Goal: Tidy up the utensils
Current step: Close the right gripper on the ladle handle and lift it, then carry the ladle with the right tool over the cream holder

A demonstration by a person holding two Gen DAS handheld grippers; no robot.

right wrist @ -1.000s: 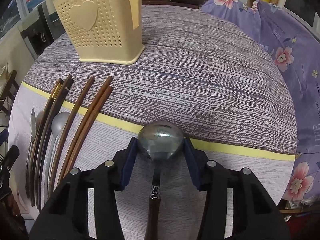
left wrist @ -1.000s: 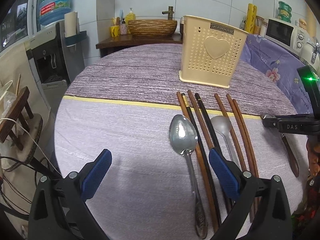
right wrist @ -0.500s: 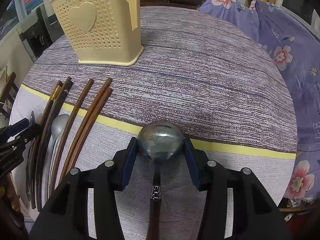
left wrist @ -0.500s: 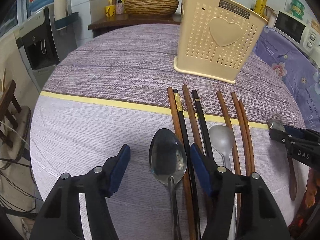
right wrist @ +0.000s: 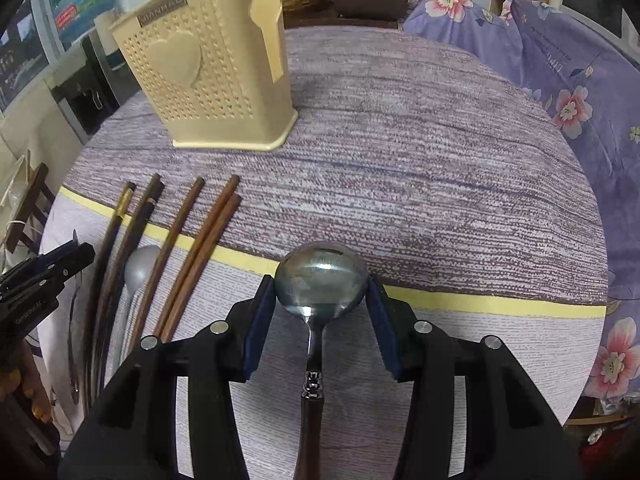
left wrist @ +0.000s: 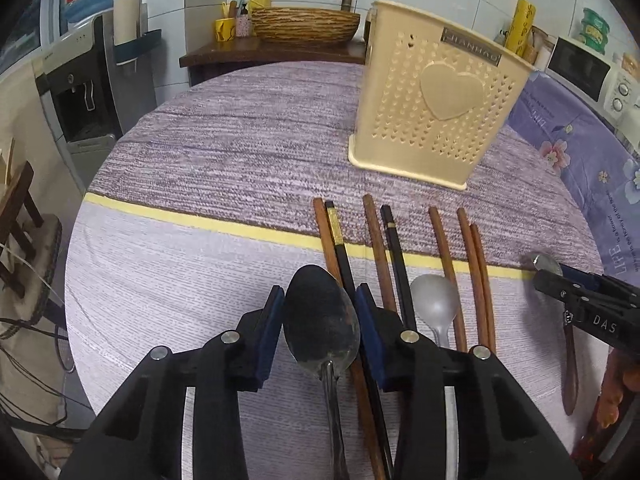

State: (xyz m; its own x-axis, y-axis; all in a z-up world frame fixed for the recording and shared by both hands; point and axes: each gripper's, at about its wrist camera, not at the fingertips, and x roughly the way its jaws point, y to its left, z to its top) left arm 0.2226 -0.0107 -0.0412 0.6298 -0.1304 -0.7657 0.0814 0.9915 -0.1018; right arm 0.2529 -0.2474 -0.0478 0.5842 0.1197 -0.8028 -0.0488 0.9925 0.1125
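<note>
Closing on the steel spoon (left wrist: 322, 320), the left gripper (left wrist: 320, 320) jaws need centring; right gripper (right wrist: 322, 312) jaws clamp the wooden-handled spoon (right wrist: 320, 284); lift level.

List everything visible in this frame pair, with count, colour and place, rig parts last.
Utensil holder: one, cream, perforated, upright at the far side of the table.
Chopsticks: about seven, brown and black, side by side in front of the holder.
Metal spoon: one, dark steel, left of the chopsticks.
Grey spoon: one, among the chopsticks.
Wooden-handled spoon: one, shiny bowl, right of the chopsticks.
Tablecloth: one, purple-grey with a yellow stripe.
Microwave: one, white, behind the table on the right.
Left gripper: black, blue pads, closing around the metal spoon's bowl.
Right gripper: black, blue pads, astride the wooden-handled spoon's bowl.
</note>
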